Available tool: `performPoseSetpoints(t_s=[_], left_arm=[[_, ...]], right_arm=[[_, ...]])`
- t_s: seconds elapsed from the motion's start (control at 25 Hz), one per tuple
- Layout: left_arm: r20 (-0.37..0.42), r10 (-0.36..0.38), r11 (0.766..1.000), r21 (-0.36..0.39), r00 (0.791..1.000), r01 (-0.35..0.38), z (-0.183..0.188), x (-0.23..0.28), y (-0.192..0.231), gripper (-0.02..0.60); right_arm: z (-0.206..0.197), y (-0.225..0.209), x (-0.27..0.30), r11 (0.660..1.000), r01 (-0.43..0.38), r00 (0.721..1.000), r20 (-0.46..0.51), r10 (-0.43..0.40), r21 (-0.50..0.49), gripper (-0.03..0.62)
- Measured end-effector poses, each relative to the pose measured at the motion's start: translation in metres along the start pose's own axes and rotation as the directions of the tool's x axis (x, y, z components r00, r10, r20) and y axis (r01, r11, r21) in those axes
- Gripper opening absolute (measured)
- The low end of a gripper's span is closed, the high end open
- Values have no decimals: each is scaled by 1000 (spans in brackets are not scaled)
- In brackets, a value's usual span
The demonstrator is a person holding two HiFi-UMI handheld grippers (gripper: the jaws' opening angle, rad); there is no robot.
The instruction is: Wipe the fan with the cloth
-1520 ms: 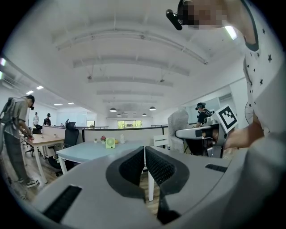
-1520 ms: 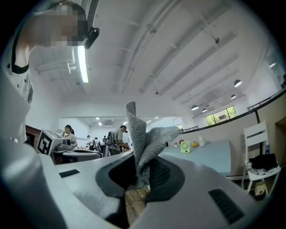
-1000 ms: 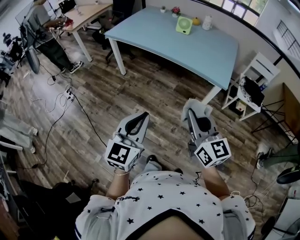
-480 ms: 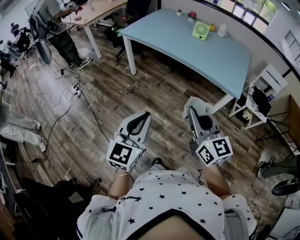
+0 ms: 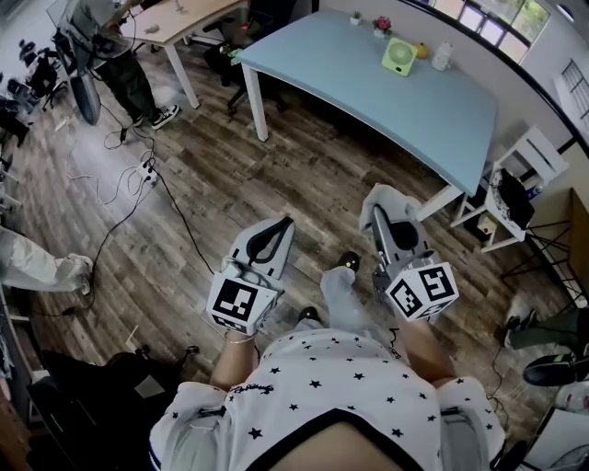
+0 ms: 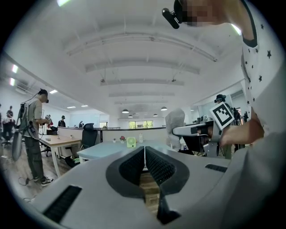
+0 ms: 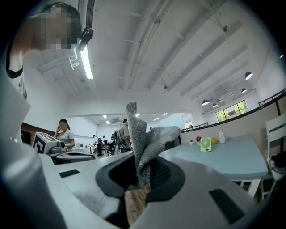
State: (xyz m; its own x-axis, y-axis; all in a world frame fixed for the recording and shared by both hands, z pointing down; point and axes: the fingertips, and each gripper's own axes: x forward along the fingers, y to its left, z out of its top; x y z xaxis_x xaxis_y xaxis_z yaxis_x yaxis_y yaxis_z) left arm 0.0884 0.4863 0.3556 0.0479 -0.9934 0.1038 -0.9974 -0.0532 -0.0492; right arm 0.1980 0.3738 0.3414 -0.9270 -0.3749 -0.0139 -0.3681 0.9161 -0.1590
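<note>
The small green fan (image 5: 398, 56) stands at the far side of the light-blue table (image 5: 368, 87), a few steps ahead of me; it also shows as a small green fan (image 6: 131, 142) and a distant fan (image 7: 205, 144). My right gripper (image 5: 379, 199) is shut on a grey cloth (image 7: 144, 142), which sticks up out of the jaws. The cloth (image 5: 385, 195) shows pale at the jaw tips in the head view. My left gripper (image 5: 284, 224) is held at waist height with its jaws shut and nothing in them. Both are well short of the table.
Beside the fan stand a white bottle (image 5: 443, 55), a yellow object (image 5: 420, 50) and a flower pot (image 5: 379, 25). A white shelf unit (image 5: 515, 179) is right of the table. Cables (image 5: 138, 175) lie on the wood floor; a person (image 5: 120, 46) stands by a wooden desk (image 5: 184, 14).
The view has shifted as I walk: the table and fan sit further right, and my leg has swung forward between the grippers. Both grippers keep their hold and pose.
</note>
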Motion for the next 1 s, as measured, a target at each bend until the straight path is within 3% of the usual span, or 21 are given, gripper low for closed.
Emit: performPoseSetpoints(t_s=[0.48,1.0], left_arm=[[-27,57,998,15,998,-57,3,59,49,32],[-60,-7,1000,28,998,9,4,181,74,32]], right_arm=[[0,-44,73,998,-53,999,4,53,32,49],[-1,-155,124,996,44,999,-10,-43,71,49]])
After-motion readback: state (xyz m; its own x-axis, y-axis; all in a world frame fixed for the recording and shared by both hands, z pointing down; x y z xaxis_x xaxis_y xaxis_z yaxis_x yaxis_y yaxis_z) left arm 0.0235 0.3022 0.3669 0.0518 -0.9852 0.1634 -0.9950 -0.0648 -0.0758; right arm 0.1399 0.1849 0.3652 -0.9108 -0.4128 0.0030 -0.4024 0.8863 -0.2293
